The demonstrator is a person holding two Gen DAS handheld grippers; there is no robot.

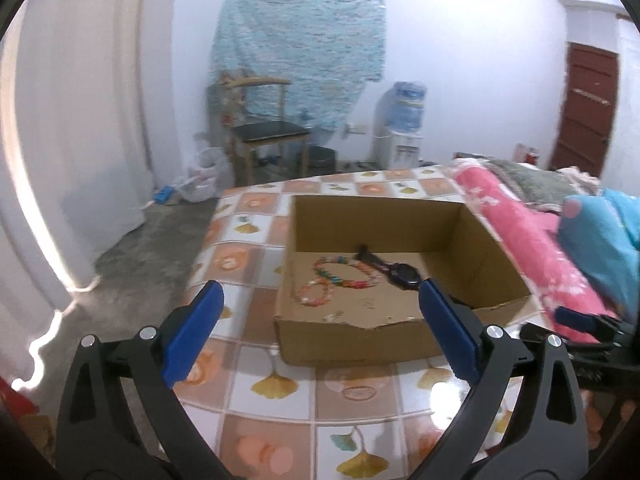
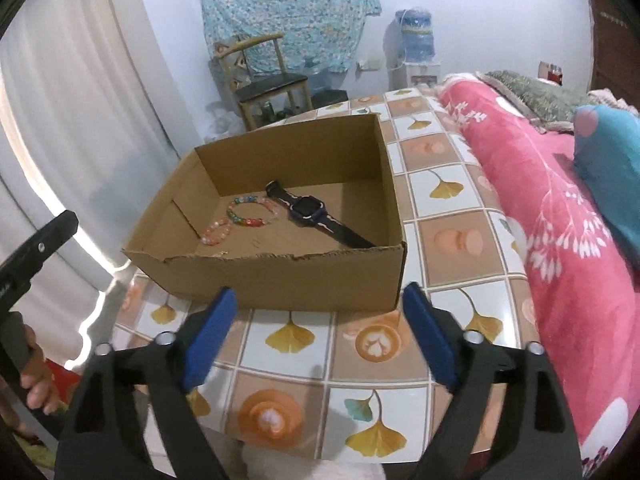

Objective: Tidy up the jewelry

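On the tiled counter [image 2: 448,240], an open cardboard box [image 2: 280,280] is sitting with its torn near wall facing both cameras. Inside it, on the floor of the box, a dark watch [image 2: 308,208] is lying flat with its strap stretched out diagonally, and just beside it, toward the left wall, a ring of many-coloured beads [image 2: 250,210] is resting, one edge touching or nearly touching the watch strap. A smaller pinkish bead bracelet [image 2: 216,234] is lying against that ring on its near left side.

Both pairs of tongs are hovering over the counter on the near side of the box, apart from it. The left tongs [image 1: 320,308] are standing wide open, blue pads spread far apart with nothing between them; in that view the box is showing between and beyond the pads. The right tongs [image 2: 320,312] are likewise gaping wide and gripping nothing, pointing down at the box's front wall.

Along the right edge of the counter a pink flowered blanket [image 2: 552,216] is lying, with a blue cushion [image 2: 612,168] on top. A person's hand [image 2: 36,376] is gripping the handle of the left tool at the left edge of the right wrist view. A wooden chair [image 2: 268,80] is standing by the far wall.
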